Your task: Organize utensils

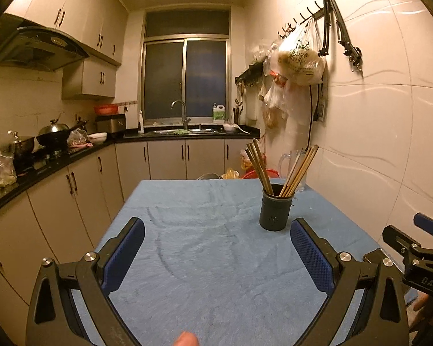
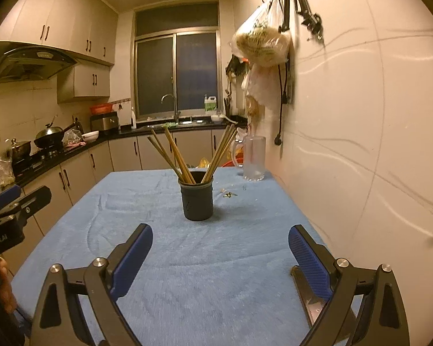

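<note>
A dark cylindrical holder (image 1: 276,211) (image 2: 197,199) stands upright on the blue tablecloth (image 1: 205,248) (image 2: 170,248), with several wooden chopsticks (image 1: 298,171) (image 2: 174,155) fanned out of it. My left gripper (image 1: 216,248) is open and empty, low over the cloth, with the holder just beyond its right finger. My right gripper (image 2: 220,252) is open and empty, with the holder straight ahead between its fingers. A dark flat object (image 2: 310,297) lies on the cloth under the right finger; I cannot tell what it is.
A clear glass mug (image 2: 254,158) (image 1: 291,161) stands at the table's far right by the white wall. Small green scraps (image 2: 229,193) lie behind the holder. Plastic bags (image 1: 300,57) hang from wall hooks. The kitchen counter (image 1: 52,161) with pots runs along the left.
</note>
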Tool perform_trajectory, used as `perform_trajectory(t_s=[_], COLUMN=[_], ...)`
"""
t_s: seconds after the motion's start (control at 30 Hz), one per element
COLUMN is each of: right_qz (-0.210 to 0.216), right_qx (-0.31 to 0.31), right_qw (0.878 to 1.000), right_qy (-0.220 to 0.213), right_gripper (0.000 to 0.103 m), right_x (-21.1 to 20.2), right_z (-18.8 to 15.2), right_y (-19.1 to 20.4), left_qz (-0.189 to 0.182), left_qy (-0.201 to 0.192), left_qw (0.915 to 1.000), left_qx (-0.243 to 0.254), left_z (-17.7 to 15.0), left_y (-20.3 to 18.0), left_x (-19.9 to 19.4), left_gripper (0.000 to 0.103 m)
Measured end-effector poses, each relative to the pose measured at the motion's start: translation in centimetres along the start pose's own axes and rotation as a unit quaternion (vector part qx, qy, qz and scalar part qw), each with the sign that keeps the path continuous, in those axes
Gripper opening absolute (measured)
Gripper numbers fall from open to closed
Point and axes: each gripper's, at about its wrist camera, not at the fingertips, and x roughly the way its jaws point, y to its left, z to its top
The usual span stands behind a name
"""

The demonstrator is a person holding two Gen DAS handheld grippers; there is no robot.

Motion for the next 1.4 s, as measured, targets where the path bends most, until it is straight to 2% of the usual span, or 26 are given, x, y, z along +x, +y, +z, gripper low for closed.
perform_trajectory(t_s=[0.23,0.33,0.87,1.4], right_qz=[-0.005,-0.002,-0.001,0.005], right_qx=[-0.005,-0.003,0.011,0.008], right_qw=[0.999,0.999,0.997,0.997], right_qy=[-0.041,-0.051,-0.082,-0.077], right_gripper=[0.096,0.096,0.096,0.096], right_x=[-4.3,-5.6,-9.8,-9.6], right_z=[-0.7,-0.9,-1.8,-1.9], right_y=[0.6,0.6,-0.6,-0.7], left_qz=[-0.003,-0.016,-0.016,-0.011], left_qy=[-0.024,-0.024,-0.046,-0.049], left_qw=[0.9997,0.9996,0.9986,0.9985], left_qx=[0.002,-0.006,0.018,0.024], left_z=[-0.1,-0.2,-0.8,-1.1], left_y=[-0.4,-0.4,-2.1,-2.6], left_x=[-3.4,-4.5,-7.8,-7.7], left_gripper=[0.103,0.103,0.103,0.103])
